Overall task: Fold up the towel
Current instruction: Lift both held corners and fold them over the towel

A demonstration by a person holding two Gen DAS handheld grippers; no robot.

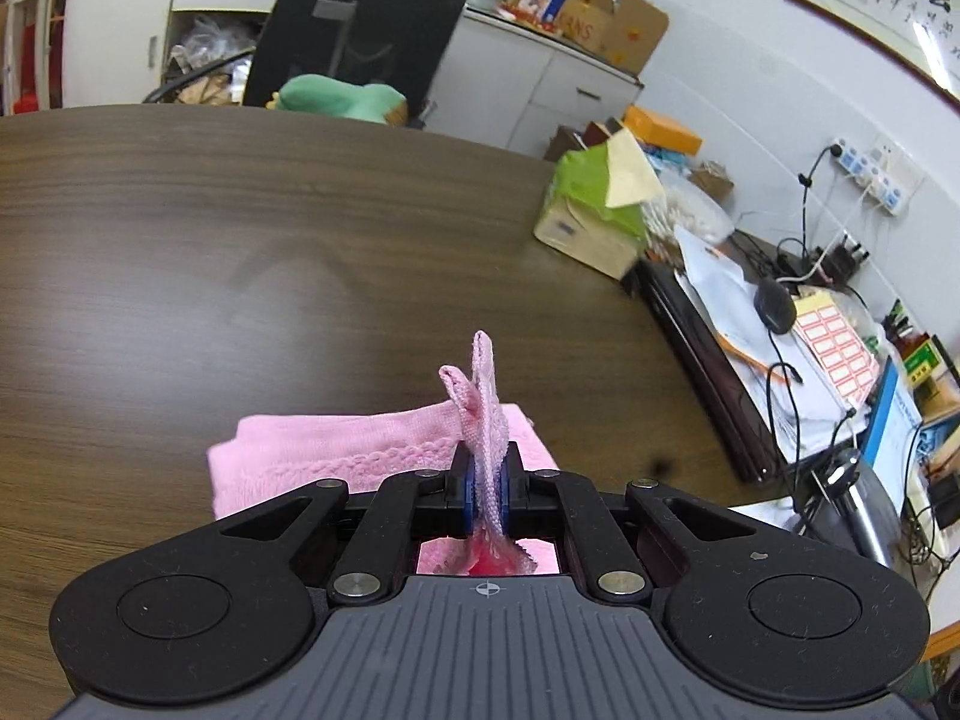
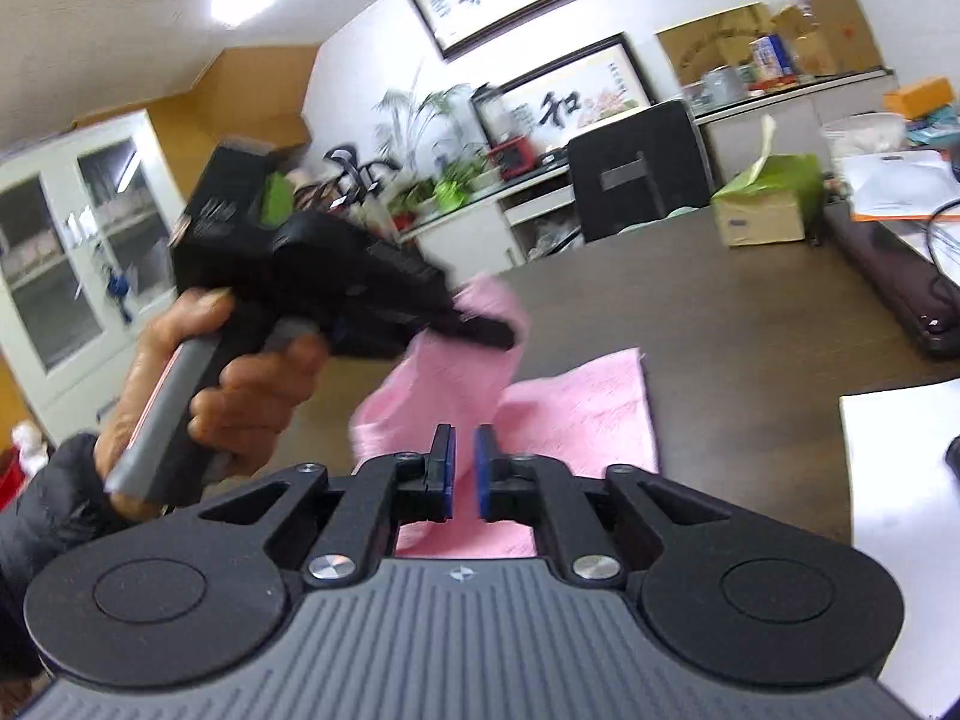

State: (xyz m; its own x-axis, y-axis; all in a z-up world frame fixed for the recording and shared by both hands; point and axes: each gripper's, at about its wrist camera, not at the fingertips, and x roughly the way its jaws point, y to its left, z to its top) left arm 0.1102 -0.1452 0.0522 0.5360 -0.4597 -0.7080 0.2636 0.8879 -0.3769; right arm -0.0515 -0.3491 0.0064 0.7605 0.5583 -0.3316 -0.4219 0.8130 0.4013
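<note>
Pink towel on dark wood-grain table, one corner lifted; left gripper clenched on bunched hem, fabric standing up between blue pads; right gripper released, jaws slightly parted with nothing between, towel just beyond its tips. Left hand on grey handle (blurred by motion), sleeve cut off at frame edge. Beyond towel: green tissue box, lettering too small to read; framed calligraphy with legible character 和; black chair behind table's far edge.
</note>
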